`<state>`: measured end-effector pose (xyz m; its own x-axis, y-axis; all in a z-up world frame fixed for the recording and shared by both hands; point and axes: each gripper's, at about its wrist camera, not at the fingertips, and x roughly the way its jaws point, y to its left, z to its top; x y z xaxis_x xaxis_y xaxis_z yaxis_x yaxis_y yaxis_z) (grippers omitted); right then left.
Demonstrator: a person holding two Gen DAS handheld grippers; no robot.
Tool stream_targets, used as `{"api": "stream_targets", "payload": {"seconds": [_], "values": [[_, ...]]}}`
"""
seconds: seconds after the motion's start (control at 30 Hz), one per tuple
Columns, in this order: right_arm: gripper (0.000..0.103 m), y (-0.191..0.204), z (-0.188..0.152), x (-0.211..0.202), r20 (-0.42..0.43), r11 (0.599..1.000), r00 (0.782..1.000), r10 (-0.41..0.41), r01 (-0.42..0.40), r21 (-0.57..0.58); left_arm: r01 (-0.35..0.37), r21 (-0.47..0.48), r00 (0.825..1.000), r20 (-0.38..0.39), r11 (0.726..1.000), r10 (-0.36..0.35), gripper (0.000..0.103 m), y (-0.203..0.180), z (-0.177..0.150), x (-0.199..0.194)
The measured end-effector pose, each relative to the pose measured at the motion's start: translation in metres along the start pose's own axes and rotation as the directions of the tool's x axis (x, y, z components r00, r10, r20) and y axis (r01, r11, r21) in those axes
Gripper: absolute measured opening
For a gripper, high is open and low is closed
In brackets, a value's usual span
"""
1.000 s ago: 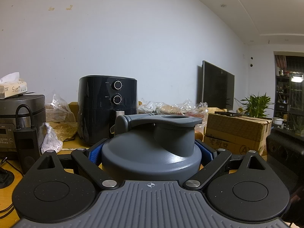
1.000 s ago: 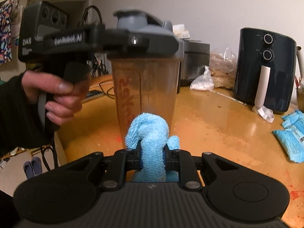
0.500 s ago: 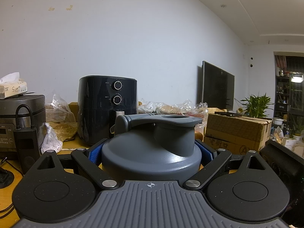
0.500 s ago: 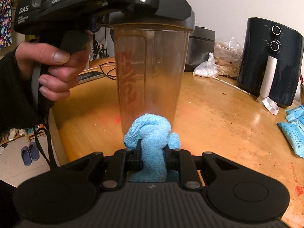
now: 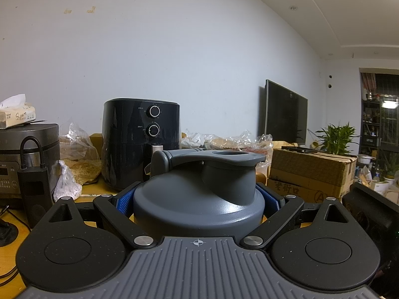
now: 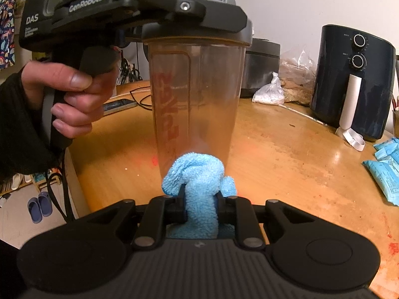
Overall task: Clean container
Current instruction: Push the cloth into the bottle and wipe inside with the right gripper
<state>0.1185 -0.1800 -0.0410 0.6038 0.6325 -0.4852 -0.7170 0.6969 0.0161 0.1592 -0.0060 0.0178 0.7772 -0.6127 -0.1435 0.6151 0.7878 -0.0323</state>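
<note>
Left gripper [image 5: 198,199] clamps shaker lid [image 5: 199,199]; right gripper [image 6: 200,199] pinches blue cloth [image 6: 199,174].

You face a plain white wall [image 5: 199,49] behind the wooden counter [image 6: 286,154]; a dark television [image 5: 285,112] leans against it, and a doorway [image 5: 379,114] opens far right.

Bare table [image 6: 286,164] right of shaker [image 6: 194,94]; air fryer [image 6: 354,79] behind.
</note>
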Motion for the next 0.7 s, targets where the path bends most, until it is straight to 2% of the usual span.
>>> {"api": "stream_targets", "payload": {"seconds": [0.7], "values": [[0.014,0.004,0.024,-0.031,0.136,1.000,0.990,-0.025,0.027,-0.013,0.001,-0.001,1.000,-0.001,1.000,-0.001,0.095,0.002,0.000,0.001]]}}
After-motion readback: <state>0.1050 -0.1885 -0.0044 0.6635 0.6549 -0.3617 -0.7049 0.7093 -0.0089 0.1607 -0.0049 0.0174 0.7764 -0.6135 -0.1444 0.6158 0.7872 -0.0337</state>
